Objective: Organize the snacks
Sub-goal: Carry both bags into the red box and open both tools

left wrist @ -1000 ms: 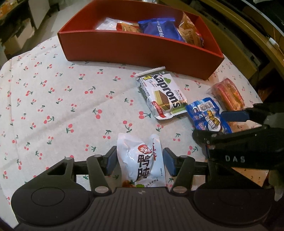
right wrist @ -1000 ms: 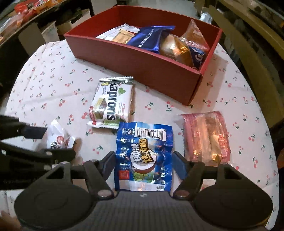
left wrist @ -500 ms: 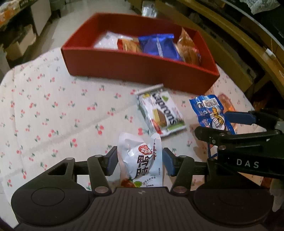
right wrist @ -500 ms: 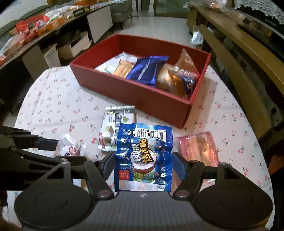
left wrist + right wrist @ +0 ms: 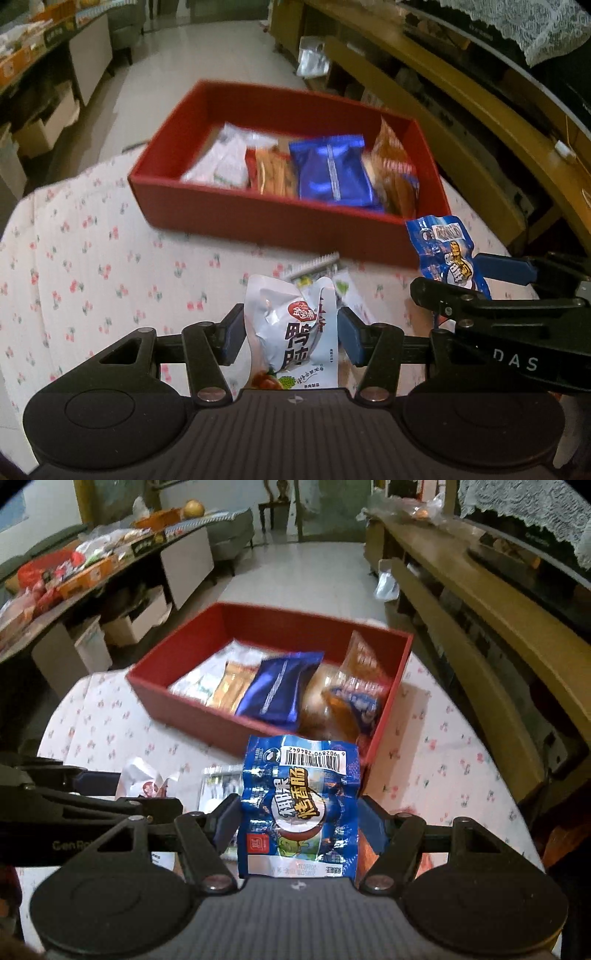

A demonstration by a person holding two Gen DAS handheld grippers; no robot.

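My left gripper (image 5: 291, 334) is shut on a white snack pouch (image 5: 291, 332) with a red badge, held above the cherry-print tablecloth (image 5: 92, 266). My right gripper (image 5: 299, 818) is shut on a blue snack pouch (image 5: 301, 797) with a barcode, also lifted; it shows at the right of the left wrist view (image 5: 445, 254). The red box (image 5: 258, 225) lies ahead of both, holding a blue biscuit pack (image 5: 332, 170), a white pack, an orange pack and a brown bag. It also shows in the right wrist view (image 5: 177, 709).
A green-and-white wafer pack (image 5: 317, 269) lies on the cloth below the grippers, mostly hidden. A pink-orange pack (image 5: 369, 849) peeks behind the right fingers. A wooden bench (image 5: 480, 635) runs along the right; a cluttered counter (image 5: 74, 572) stands at the left.
Both grippers have risen off the table with their pouches and tilted up toward the red box, which now sits lower and farther in view.
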